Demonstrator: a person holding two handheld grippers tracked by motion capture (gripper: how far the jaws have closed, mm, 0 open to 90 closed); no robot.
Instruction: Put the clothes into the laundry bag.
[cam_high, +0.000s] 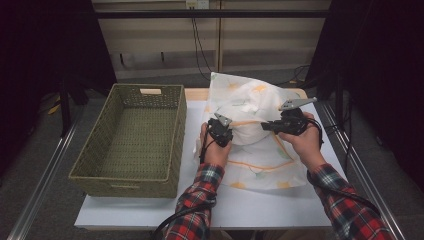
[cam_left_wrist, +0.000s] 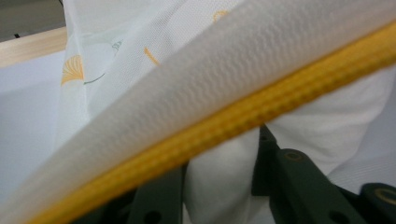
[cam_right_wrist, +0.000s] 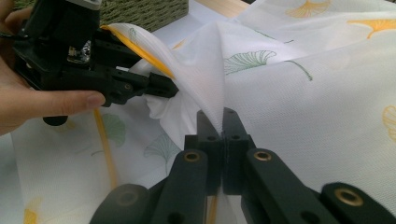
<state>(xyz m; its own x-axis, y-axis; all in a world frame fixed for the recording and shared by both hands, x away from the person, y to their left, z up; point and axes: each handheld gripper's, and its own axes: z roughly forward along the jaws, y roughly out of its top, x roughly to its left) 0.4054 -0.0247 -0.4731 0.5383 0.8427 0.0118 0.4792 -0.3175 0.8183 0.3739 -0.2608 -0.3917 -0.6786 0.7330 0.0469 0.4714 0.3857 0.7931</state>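
**Both tongs work a white pillowcase on the table**

A white pillowcase (cam_high: 250, 135) printed with ginkgo leaves and edged in yellow piping lies on the white table (cam_high: 250, 207), to the right of a woven green basket (cam_high: 132, 140) that stands on the table's left part. Its far end is bunched up and raised; its near end lies flat.

The right tongs (cam_right_wrist: 223, 122) are closed tight on a pinch of the thin white fabric, which rises from between the jaws in a taut peak. In the high view the right tongs (cam_high: 272, 126) sit at the middle of the cloth, pointing left.

The left tongs (cam_high: 220, 136) are at the pillowcase's left edge. Their jaws stand a little apart, with white fabric bulging between them and the piped hem (cam_left_wrist: 261, 105) crossing just in front; whether the pads press on the cloth cannot be told.
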